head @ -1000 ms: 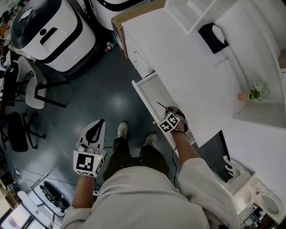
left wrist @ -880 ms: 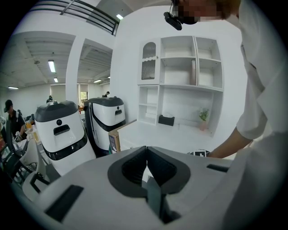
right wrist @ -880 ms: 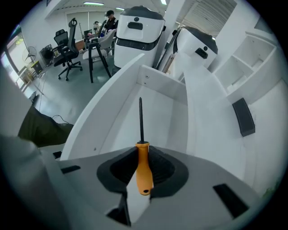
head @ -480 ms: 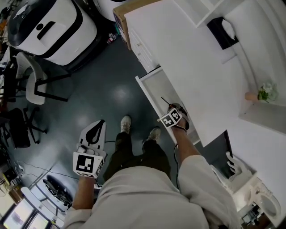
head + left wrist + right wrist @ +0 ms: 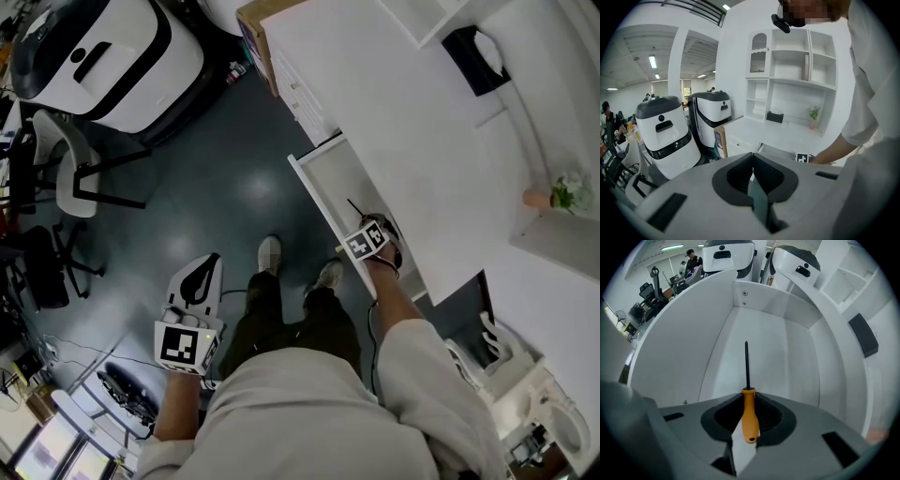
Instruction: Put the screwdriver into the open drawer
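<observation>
Screwdriver (image 5: 749,416) lower in drawer (image 5: 773,357) (walls (image 5: 679,348) apart)

Left hand-held gripper (image 5: 751,158) closed; right (image 5: 749,403) clamped

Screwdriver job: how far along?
Done: the drawer stands open, and the screwdriver is picked up, its orange handle clamped in the right tool. In hand: that tool points down into the drawer, shaft over its bare floor. Left: set the screwdriver down inside and let go; it is not yet released. The left tool is shut and empty.

Overhead, close-up views sharing drawer (image 5: 330,178)
</observation>
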### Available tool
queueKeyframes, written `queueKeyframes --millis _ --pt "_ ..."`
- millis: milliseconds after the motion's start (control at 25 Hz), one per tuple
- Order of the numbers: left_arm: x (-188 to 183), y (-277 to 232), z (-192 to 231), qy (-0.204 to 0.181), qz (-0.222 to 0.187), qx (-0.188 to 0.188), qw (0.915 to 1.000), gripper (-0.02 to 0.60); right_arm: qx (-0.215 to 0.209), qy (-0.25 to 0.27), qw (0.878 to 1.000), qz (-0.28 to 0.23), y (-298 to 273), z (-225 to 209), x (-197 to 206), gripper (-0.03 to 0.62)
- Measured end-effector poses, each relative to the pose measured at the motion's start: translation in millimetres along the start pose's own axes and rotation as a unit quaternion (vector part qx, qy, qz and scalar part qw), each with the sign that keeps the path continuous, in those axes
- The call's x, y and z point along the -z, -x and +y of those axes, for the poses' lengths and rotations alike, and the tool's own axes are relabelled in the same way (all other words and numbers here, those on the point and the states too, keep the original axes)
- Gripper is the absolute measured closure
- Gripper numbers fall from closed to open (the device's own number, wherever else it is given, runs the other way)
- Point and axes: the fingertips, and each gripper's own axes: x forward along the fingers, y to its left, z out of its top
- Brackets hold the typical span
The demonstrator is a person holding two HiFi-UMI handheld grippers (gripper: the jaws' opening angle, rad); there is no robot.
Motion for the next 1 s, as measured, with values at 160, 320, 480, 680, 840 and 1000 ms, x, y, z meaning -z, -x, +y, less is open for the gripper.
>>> queueKeyframes --millis 160,320,480,680,840,1000 --pt "2.6 -1.5 0.9 0.002 0.005 0.000 1.0000 0.577 -0.007 -0.013 1.000 0.011 -6.2 0.4 2.3 0.517" --pt "6.5 -3.2 2.4 0.005 0.011 0.002 0.9999 0.577 -0.014 -0.029 0.999 0.023 -11.6 -1.3 1.7 0.516" --pt "10.4 -5.5 2.3 0.008 0.012 0.003 0.9999 0.577 -0.019 -0.041 0.999 0.031 -13.5 -2.1 0.9 0.516" --pt "11.4 -8.4 1.5 0.008 0.013 0.007 0.9999 0.577 -0.022 -0.050 0.998 0.028 -14.0 -2.0 2.1 0.509" --pt "8.2 -9.9 -0.1 0.006 0.009 0.011 0.9999 0.577 -0.021 -0.052 0.998 0.019 -9.0 -1.6 1.9 0.477" --pt "4.4 -9.5 -3.0 0.004 0.002 0.017 0.9999 0.577 -0.007 -0.058 0.998 -0.001 4.0 -6.6 -2.5 0.479"
